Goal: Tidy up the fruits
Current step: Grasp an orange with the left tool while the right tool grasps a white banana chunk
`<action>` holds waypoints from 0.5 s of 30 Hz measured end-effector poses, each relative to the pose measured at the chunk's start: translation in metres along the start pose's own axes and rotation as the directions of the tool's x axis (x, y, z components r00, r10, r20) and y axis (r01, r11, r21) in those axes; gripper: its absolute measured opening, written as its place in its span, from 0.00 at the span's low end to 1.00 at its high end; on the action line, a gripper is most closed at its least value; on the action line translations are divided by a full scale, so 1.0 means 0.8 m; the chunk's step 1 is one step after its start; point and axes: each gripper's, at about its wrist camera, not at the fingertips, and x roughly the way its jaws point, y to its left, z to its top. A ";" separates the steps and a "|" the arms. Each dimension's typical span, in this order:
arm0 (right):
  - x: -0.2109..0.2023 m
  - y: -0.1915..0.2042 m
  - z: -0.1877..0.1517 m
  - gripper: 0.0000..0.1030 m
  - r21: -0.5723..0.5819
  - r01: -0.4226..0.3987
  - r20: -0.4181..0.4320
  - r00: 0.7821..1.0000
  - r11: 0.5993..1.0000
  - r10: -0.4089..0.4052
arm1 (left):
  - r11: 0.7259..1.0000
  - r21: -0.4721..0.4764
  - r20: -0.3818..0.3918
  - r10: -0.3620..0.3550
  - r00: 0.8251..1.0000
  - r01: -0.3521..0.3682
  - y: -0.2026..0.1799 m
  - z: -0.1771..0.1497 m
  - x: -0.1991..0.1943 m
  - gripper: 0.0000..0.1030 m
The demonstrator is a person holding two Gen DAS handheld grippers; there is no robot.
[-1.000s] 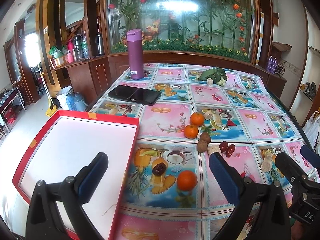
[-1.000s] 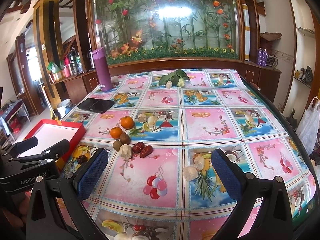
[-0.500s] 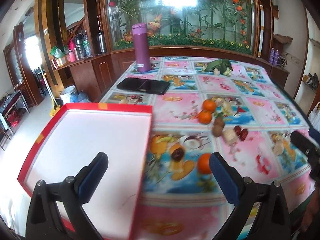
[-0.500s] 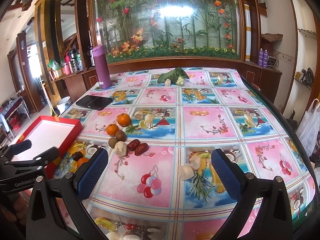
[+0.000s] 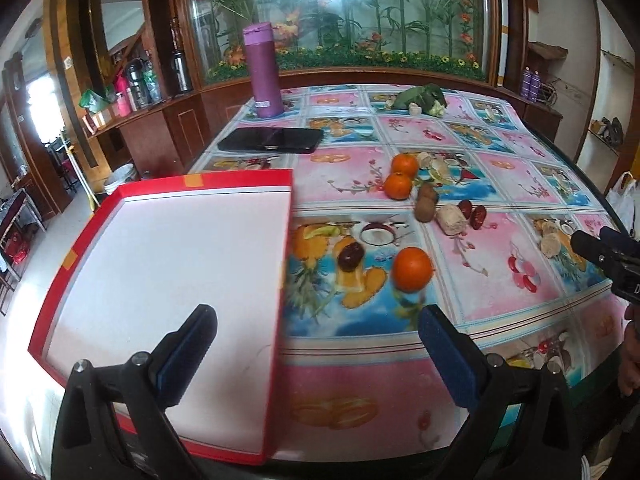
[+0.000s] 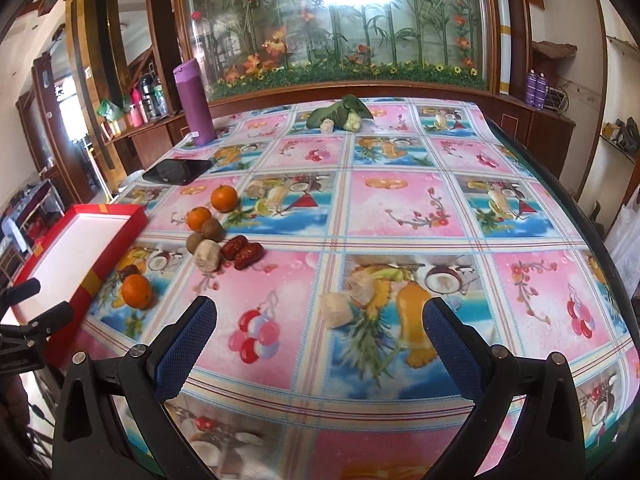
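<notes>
A red box with a white inside point(image 5: 168, 264) point(image 6: 76, 240) lies at the table's left front corner. A near orange point(image 5: 412, 269) point(image 6: 137, 290) and a dark date point(image 5: 351, 256) lie just right of it. Farther back sit two oranges point(image 5: 401, 176) point(image 6: 212, 208), two kiwis point(image 5: 426, 202) point(image 6: 204, 234), a pale root piece point(image 5: 451, 219) point(image 6: 207, 261) and two red dates point(image 5: 472, 212) point(image 6: 244, 251). Another pale piece point(image 6: 338, 310) lies ahead of my right gripper. My left gripper point(image 5: 318, 356) is open and empty over the box's right edge. My right gripper point(image 6: 320, 344) is open and empty above the table's front.
A purple flask point(image 5: 263, 76) point(image 6: 196, 104) and a black phone point(image 5: 272, 140) point(image 6: 178, 171) are at the back left. Green vegetables point(image 5: 420, 98) point(image 6: 340, 118) lie at the back middle. The table's front edge is just below both grippers.
Both grippers have pulled back and risen, so the table's front edge now shows. The left view has swung so the box sits more under the gripper. No fruit has moved.
</notes>
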 end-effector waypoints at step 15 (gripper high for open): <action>0.051 -0.019 0.003 0.56 0.046 -0.067 -0.171 0.982 0.997 0.074 | 0.996 0.007 -0.105 -0.088 0.991 0.089 -0.042 0.012 0.040 0.61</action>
